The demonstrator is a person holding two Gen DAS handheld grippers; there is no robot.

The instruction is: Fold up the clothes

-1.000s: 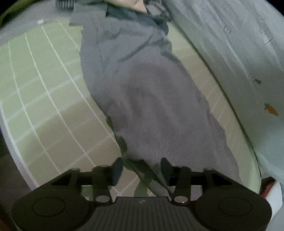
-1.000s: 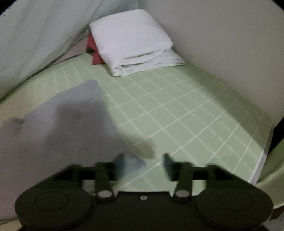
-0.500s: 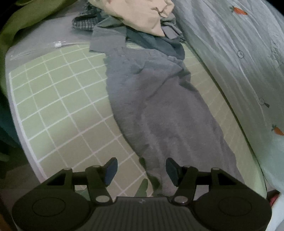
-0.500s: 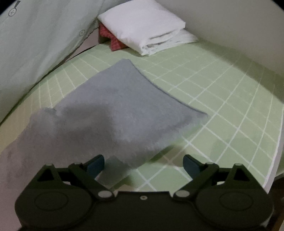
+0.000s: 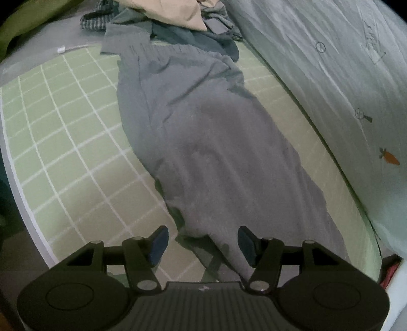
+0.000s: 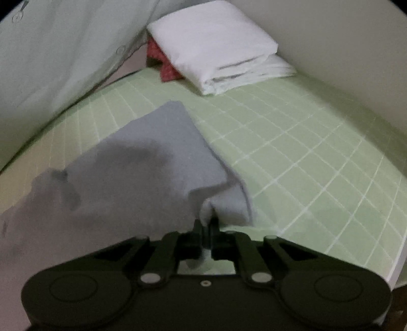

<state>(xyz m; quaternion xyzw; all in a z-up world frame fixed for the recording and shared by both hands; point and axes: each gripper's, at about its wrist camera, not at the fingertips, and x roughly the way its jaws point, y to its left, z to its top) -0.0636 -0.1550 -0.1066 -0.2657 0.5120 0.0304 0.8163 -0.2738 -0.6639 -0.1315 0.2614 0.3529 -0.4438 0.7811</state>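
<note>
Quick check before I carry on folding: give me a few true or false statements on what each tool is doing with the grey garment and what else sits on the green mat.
1. The right tool is shut on the grey garment. True.
2. The left tool grips the garment. False: it is open, with cloth lying between its fingers.
3. Folded white fabric lies at the far end of the green mat. True.
4. The clothes pile sits beside the left tool. False: it is at the mat's far end.

The right gripper (image 6: 206,225), jaws spread wide half a second ago, has clamped onto the grey garment's (image 6: 142,173) edge (bottom centre), bunching a fold beside its fingertips.
</note>
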